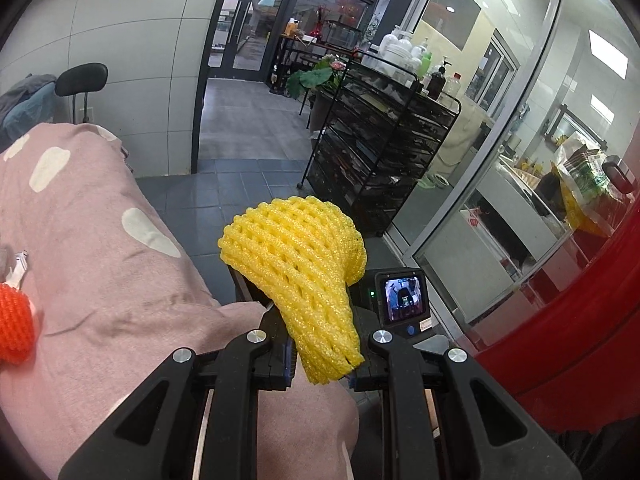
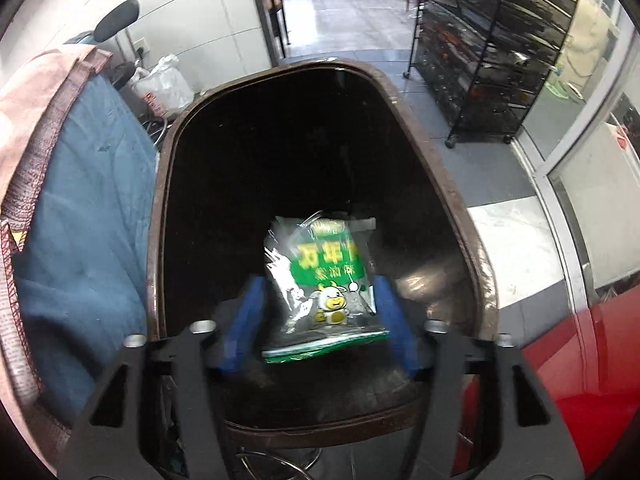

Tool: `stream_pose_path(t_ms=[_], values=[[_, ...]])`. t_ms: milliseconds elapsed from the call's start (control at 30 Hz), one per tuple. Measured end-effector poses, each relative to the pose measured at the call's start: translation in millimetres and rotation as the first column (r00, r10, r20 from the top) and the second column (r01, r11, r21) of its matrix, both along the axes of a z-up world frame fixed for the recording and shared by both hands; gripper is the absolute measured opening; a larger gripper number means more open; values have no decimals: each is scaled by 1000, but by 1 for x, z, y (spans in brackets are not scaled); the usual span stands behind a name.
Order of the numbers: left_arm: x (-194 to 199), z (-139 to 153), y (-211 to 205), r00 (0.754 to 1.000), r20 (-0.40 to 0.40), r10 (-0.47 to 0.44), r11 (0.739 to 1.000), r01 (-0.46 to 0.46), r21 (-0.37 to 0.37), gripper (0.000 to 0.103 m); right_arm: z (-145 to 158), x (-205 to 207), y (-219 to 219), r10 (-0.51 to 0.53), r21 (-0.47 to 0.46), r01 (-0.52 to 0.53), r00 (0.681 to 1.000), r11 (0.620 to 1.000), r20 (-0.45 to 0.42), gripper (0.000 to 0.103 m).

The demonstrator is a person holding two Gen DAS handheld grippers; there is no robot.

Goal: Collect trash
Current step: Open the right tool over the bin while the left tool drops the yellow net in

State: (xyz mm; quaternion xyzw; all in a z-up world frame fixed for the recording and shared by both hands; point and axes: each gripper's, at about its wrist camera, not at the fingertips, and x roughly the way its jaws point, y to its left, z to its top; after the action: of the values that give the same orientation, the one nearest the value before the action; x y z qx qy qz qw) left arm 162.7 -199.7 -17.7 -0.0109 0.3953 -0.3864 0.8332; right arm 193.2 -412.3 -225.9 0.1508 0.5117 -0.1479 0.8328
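1. Judging by how things lie, the collecting is partway: the left gripper [image 1: 320,354] has its jaws clamped on a yellow foam net [image 1: 298,276], which stands up out of them above a pink spotted blanket [image 1: 92,240]
2. Open-jawed, the right gripper [image 2: 320,322] has a green snack bag [image 2: 324,280] loose between its blue pads [image 2: 244,328], neither pad pressing it, over the dark mouth of a brown-rimmed bin [image 2: 452,208]; this piece looks as good as dropped
3. Left to do: the yellow net is not yet binned, and an orange foam net [image 1: 14,328] lies on the blanket at the near left
4. Only the left wrist view shows both nets and the blanket; only the right wrist view shows the bin and the bag
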Motion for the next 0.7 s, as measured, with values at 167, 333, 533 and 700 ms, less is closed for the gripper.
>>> stream_pose_path(t_ms=[167, 333, 533, 700], values=[[2, 1, -18, 1000, -4, -26, 1000, 26, 9, 18, 14, -17, -1, -37, 3, 37, 999, 999, 35, 75], [6, -6, -41, 998, -22, -57, 998, 58, 28, 18, 38, -46, -2, -71, -38, 75, 992, 996, 101, 78], [15, -26, -70, 994, -71, -84, 994, 89, 67, 18, 58, -71, -12, -126, -88, 139, 982, 986, 138, 80], [19, -42, -87, 990, -97, -103, 986, 115, 122, 18, 67, -89, -24, -177, -80, 191, 972, 978, 157, 80]])
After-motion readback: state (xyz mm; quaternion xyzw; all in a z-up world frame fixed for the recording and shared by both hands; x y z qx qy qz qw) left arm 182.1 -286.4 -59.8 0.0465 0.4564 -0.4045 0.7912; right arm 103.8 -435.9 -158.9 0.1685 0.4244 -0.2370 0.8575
